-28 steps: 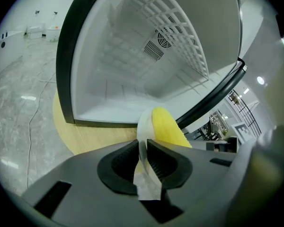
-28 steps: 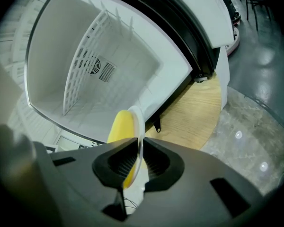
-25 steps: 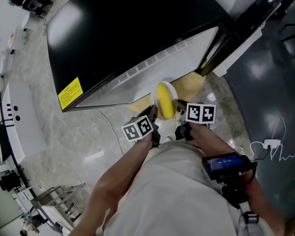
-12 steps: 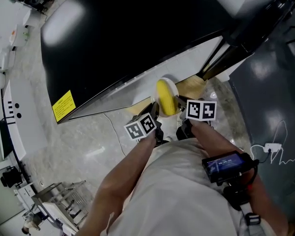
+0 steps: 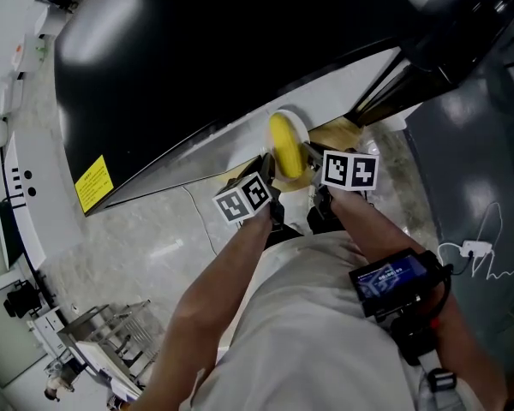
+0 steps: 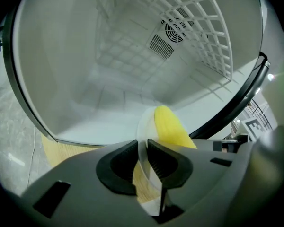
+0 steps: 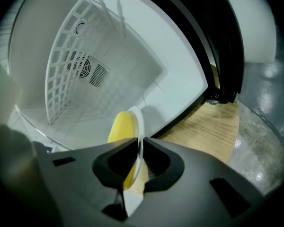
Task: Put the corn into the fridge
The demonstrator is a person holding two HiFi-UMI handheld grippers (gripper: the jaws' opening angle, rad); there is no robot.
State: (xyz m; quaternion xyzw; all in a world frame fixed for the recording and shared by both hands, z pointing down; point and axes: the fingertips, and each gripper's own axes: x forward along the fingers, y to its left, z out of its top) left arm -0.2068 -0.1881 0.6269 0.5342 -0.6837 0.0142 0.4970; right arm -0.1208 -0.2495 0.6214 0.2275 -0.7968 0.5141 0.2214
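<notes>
Pale marble-pattern flooring point(image 5: 146, 238) is surrounding a wooden board point(image 7: 203, 126). A black-cased fridge point(image 5: 240, 50) is standing on that board, with its white compartment facing the person. The corn point(image 5: 283, 148) is lying on a white plate point(image 5: 301, 135), which is being carried in the air at the mouth of the compartment, just over its lower lip.

The left gripper point(image 5: 267, 171) is clamping the plate's left rim between its jaws. The right gripper point(image 5: 309, 154) is clamping the opposite rim in the same manner. Each gripper view is showing the thin rim pinched between the black pads, with the cob lying just inboard. Both forearms are reaching forward side by side from the body, and both grippers are pointing forward and downward, converging on the plate.

Inside the compartment, a white wire shelf point(image 6: 203, 27) is spanning the upper part, and a round fan vent point(image 6: 173, 30) is showing on the rear wall beside it.

Compared with one second earlier, grippers and plate are standing closer to the fridge. The cob, previously in front of the lip, is now overlapping the white opening. The black casing is filling more of the head view, and the yellow label point(image 5: 94, 183) on it is sitting further left.

That label is carrying dark print too small to read. The marker cubes point(image 5: 351, 169) are bearing black-and-white square patterns only. A screen unit point(image 5: 390, 279) on the right forearm is glowing blue, its text illegible.
</notes>
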